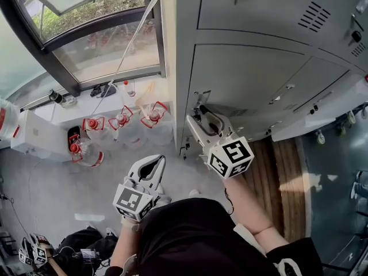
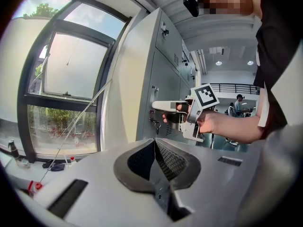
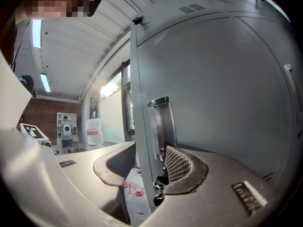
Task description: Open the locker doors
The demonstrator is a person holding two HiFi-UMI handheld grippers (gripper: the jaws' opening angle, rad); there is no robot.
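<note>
- Bank of grey lockers point(image 1: 259, 16) on the right, window point(image 1: 98, 33) on the left.
- Right hand-held gripper point(image 1: 201, 114) raised at the left edge of a locker door point(image 1: 247, 79), beside its recessed handle point(image 3: 161, 122).
- Jaws partly apart, straddling the door edge; left pad clear of it, right pad close to the door face.
- Bunch of keys point(image 3: 158, 193) hanging from the lock just below.
- Left hand-held gripper point(image 1: 156, 161) lower and nearer, well apart from the lockers, jaws pressed together, nothing held.

No legible text, labels or numbers
</note>
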